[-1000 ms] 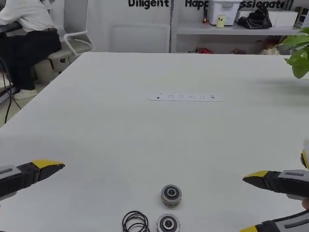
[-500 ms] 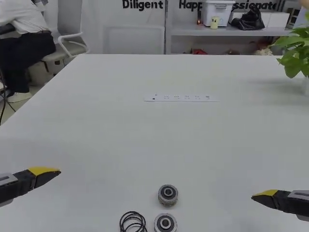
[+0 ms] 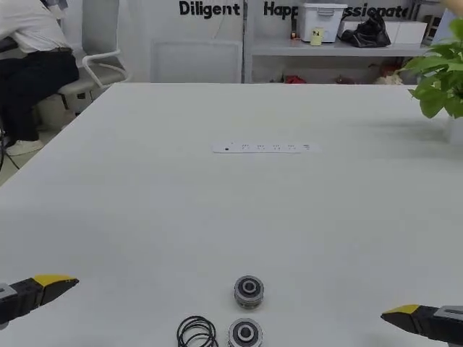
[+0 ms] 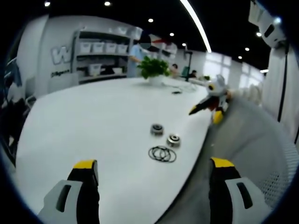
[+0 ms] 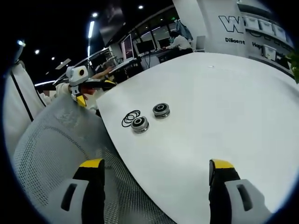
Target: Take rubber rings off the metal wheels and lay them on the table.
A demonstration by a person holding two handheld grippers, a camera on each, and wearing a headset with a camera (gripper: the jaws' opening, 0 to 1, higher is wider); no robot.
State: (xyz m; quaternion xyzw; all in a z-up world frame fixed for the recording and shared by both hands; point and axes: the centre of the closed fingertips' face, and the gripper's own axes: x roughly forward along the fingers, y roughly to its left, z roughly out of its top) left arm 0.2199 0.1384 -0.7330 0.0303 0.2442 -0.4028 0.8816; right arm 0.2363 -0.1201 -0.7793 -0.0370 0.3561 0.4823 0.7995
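rubber rings lie loose at the desk's near edge, left claw wide open, empty, to their left. metal wheels just right, then right claw, likewise gaping, empty. a clumsy pinch could knock a wheel off that edge.

The table is seen as a smooth, matt white surface. The two metal wheels, low in the centre of the head view, are shown in dull grey metal with dark outer bands. The rubber rings to their left are seen as thin, matt black loops. The left gripper and right gripper are tipped in smooth yellow, plastic-looking caps over matt grey bodies. A chair at lower left of the right gripper view is covered in white open mesh.
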